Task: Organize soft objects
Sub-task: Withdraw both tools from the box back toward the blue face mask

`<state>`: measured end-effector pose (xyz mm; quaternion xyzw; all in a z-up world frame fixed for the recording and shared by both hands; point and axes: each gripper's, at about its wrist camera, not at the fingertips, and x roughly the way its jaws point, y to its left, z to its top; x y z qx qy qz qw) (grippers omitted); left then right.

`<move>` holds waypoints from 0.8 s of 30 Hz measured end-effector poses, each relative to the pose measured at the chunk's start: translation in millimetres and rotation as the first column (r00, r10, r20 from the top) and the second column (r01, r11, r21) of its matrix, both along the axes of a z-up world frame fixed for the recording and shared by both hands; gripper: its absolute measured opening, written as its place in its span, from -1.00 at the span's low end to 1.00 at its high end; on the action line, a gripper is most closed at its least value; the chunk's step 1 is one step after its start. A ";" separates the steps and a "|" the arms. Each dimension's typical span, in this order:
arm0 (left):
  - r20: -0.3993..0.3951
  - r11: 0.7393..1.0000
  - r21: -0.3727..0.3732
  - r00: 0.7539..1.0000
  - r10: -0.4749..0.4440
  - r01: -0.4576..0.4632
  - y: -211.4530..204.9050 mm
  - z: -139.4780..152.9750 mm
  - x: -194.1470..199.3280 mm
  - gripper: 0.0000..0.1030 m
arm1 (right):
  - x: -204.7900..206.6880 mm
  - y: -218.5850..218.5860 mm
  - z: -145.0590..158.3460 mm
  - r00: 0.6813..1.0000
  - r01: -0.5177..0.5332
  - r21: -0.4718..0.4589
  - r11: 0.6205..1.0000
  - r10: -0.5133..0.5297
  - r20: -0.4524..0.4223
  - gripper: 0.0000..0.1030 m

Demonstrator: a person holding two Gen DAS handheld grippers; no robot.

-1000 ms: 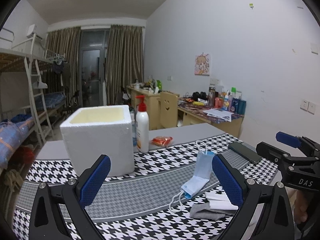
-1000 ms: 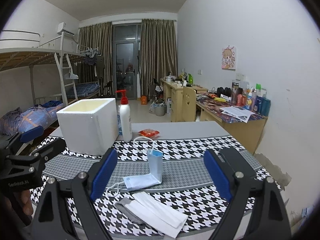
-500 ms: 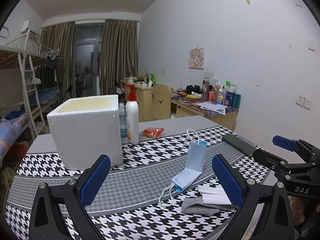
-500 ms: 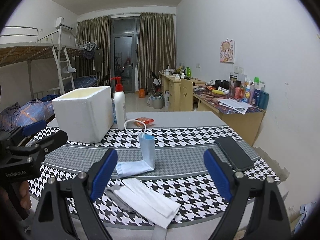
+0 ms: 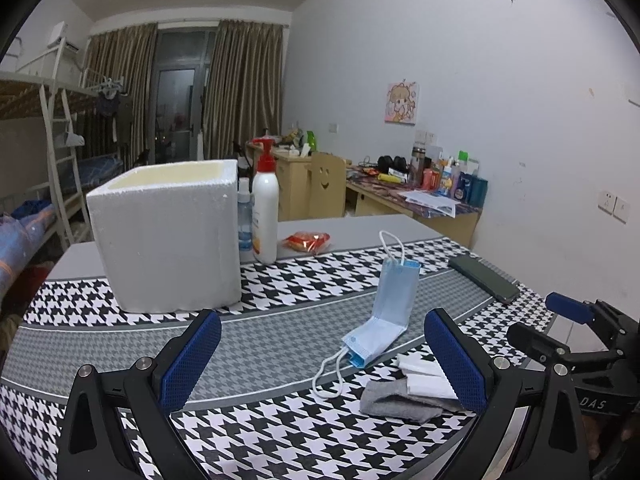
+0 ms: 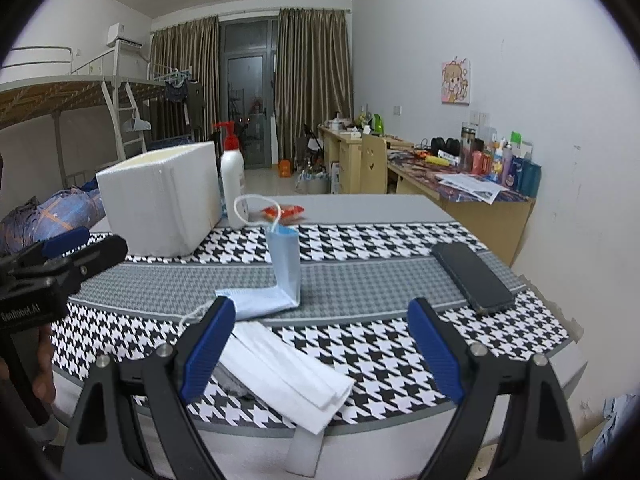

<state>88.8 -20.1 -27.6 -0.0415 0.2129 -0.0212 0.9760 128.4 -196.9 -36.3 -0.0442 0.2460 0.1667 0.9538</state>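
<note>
Both claws gape wide and empty, left gripper [image 5: 322,356] and right gripper [image 6: 322,350] near the blue mask [image 5: 382,314], white cloth [image 6: 286,372] and grey sock [image 5: 396,398]; risk: pinching overlapped layers together.

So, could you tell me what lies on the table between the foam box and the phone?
The blue mask, bent with one half standing up, shows between the foam box and the phone in the right wrist view.
</note>
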 end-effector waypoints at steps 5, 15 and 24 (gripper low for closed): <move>-0.022 1.000 0.009 1.000 -0.004 0.005 -6.0 -6.7 4.4 0.98 | 0.2 -0.4 -9.5 1.000 -0.017 -0.018 1.000 0.016 -0.009 0.77; -0.052 1.000 0.015 0.999 -0.015 0.016 -16.9 -18.3 8.3 0.98 | 3.3 -0.5 -29.9 0.995 -0.091 -0.038 0.995 0.089 -0.052 0.77; -0.086 1.000 0.023 0.996 -0.019 0.021 -25.0 -28.9 11.2 0.98 | 10.3 -6.4 -45.2 0.988 -0.121 -0.045 0.992 0.116 -0.101 0.76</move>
